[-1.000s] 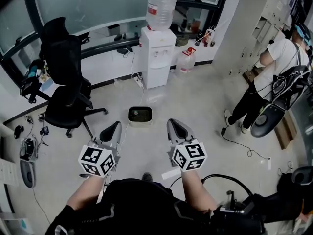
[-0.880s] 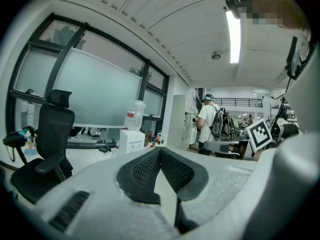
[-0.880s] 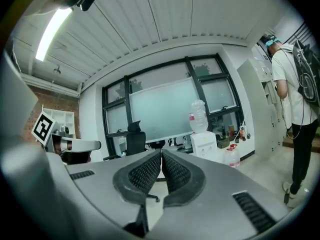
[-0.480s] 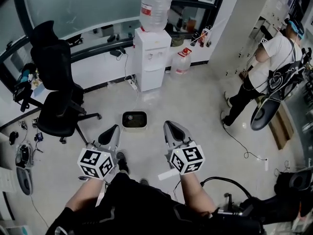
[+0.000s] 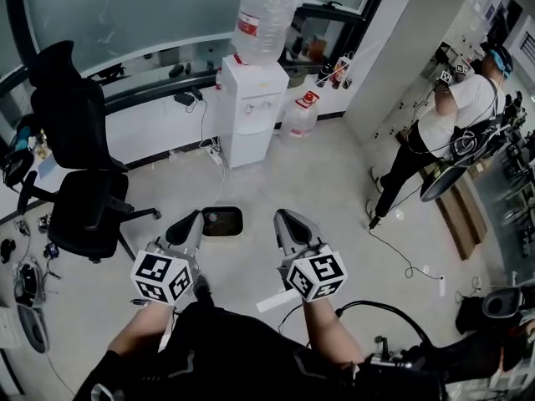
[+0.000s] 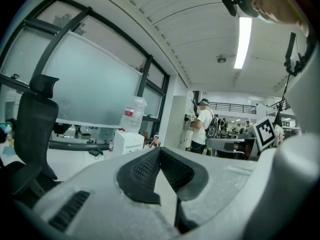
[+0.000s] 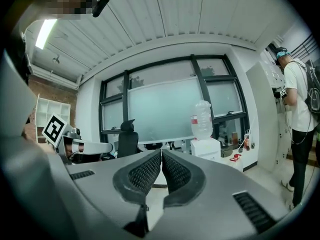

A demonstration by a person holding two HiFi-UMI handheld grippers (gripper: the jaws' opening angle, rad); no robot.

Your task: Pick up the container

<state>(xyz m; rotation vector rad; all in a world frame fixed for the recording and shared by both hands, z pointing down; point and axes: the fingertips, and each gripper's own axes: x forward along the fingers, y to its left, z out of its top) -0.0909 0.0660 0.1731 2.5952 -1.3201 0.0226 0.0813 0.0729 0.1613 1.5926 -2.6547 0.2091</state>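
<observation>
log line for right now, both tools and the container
left tool: shut, empty | right tool: shut, empty | container: on floor, not held

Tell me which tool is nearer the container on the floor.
Left. The left tool overlaps the container at its left edge in the head view; the right tool is off to its right, apart. Both are shut, empty.

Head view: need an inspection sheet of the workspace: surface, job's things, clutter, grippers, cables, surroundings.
Surface: pale floor.
Job's things: white container, dark inside, on the floor ahead of both grippers, not held.
Clutter: small devices on the floor, far left.
Grippers: left gripper shut, empty; right gripper shut, empty.
Cables: black cable on the floor at right; cord beside the water dispenser.
Surroundings: black office chair, spare water jug, person standing at right.
</observation>
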